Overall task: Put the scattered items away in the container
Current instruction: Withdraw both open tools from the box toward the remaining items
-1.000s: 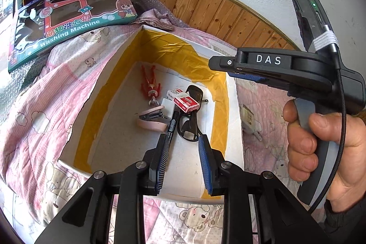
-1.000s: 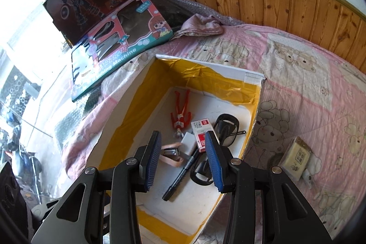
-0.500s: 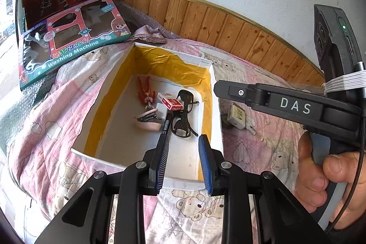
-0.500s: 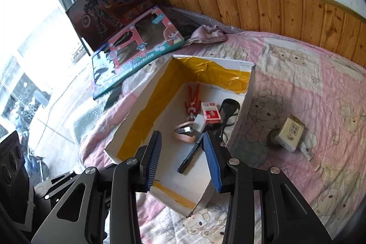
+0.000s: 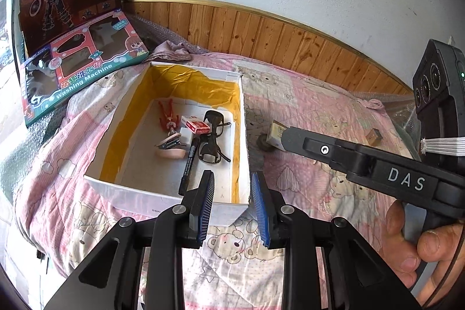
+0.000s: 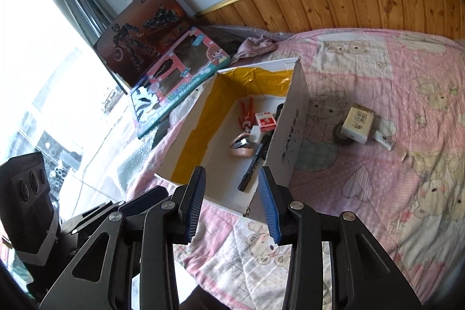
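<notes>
A white box with yellow lining sits on the pink quilt. Inside lie a red figure, a small red-and-white carton, black glasses, a pink stapler and a black marker. My left gripper hovers open and empty over the box's near right corner. My right gripper is also open and empty, just short of the box's near wall. On the quilt to the right of the box, a beige packet rests on a dark tape roll, with a small white piece beside it.
Two toy cartons lean near the wall at the left, with a crumpled pink cloth behind the box. Wood panelling runs along the back. A small brown item lies far right. A hand holds the right gripper's handle.
Both grippers have drawn back and up from inside the box, so the whole box and more quilt now show. The items in the box have not moved.
</notes>
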